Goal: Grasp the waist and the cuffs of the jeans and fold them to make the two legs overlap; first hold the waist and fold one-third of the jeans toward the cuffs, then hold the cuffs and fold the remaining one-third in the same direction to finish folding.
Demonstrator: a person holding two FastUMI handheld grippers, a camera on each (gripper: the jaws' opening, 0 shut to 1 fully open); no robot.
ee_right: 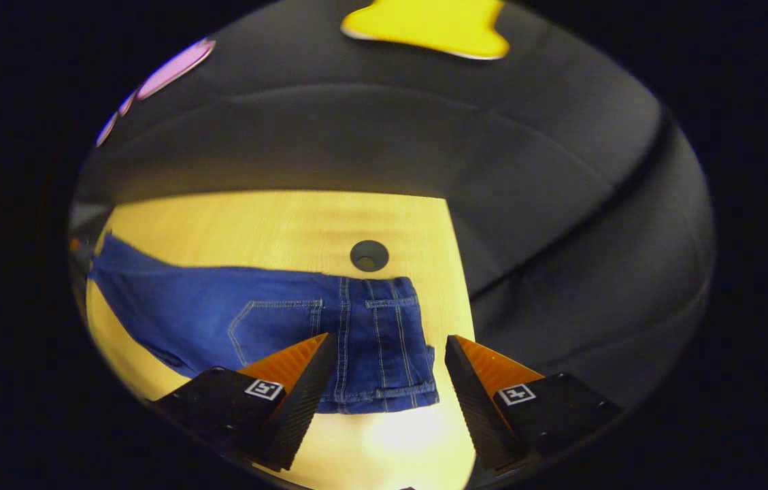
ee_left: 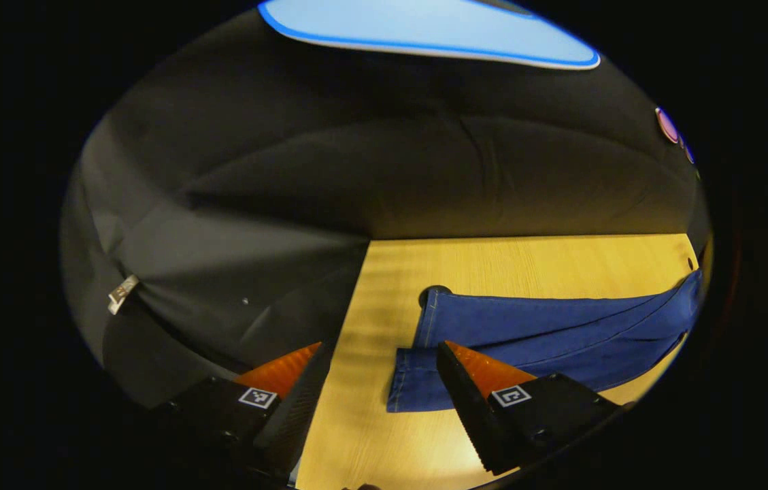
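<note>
Jeans (ee_left: 547, 333) lay flat on the yellow wooden counter (ee_left: 513, 262) in the left gripper view, stretched away ahead and to the right of the fingers. The cuffs (ee_left: 418, 371) were the nearest part: two hems, one slightly ahead of the other, just beside the tip of the right-hand finger and partly hidden behind it. The left gripper (ee_left: 380, 357) hung above the counter with its fingers spread wide and nothing between them; its left-hand finger sat over the counter's edge, against the black cloth wall (ee_left: 275, 204). A small round hole (ee_left: 435, 294) in the counter showed just beyond the far hem.

In the right gripper view, the waist (ee_right: 384, 340) end lay directly ahead, between the two fingers, with the waistband, belt loops and a back pocket (ee_right: 275, 330) facing up. The legs ran off to the left of the fingers. The right gripper (ee_right: 387, 350) was likewise wide open and empty, poised over the waistband, with a round hole (ee_right: 369, 255) beyond the denim.

By my judgement the denim should handle as a soft but fairly heavy, thick cloth, limp rather than stiff, and not fragile or slippery. The doubled seams at waistband and hems should give the firmest hold, so the fingers would best pinch there, near the outer corners, and lift both ends together.
</note>
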